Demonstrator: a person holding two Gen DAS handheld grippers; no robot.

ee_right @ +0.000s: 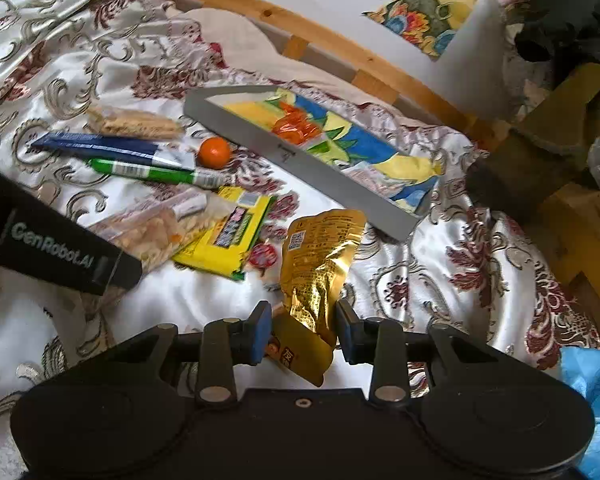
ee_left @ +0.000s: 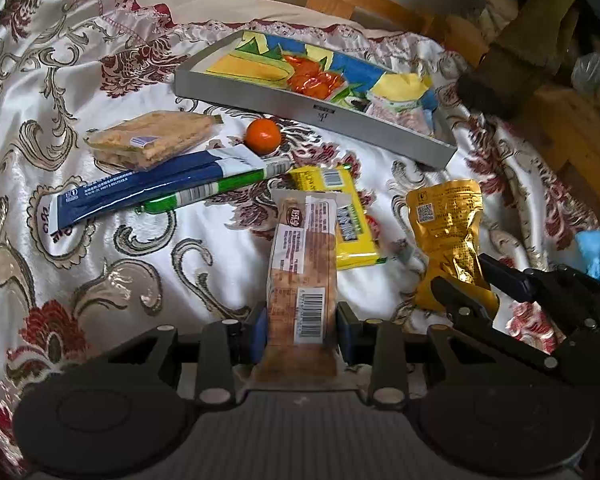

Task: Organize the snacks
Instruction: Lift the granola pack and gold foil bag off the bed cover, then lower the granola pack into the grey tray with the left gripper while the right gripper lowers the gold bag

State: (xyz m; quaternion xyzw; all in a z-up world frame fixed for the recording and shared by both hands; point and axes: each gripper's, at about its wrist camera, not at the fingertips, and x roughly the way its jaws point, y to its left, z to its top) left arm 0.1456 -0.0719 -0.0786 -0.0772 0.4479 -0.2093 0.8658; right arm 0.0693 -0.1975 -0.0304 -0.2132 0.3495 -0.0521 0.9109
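One grey tray (ee_left: 260,98) lies far on the bedspread (ee_left: 100,248), several snacks inside. Six packets and one orange ball (ee_left: 263,137) lie nearer. Left gripper (ee_left: 302,330) clamps the brown packet (ee_left: 302,260); right gripper (ee_right: 302,330) clamps the gold pouch (ee_right: 316,264), near right.

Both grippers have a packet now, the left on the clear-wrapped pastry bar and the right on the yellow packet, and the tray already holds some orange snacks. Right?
Not quite: the right gripper is closed on the gold foil pouch, as the right wrist view shows. The yellow packet lies loose on the bedspread. The left gripper does hold the pastry bar, and the tray holds orange snacks.
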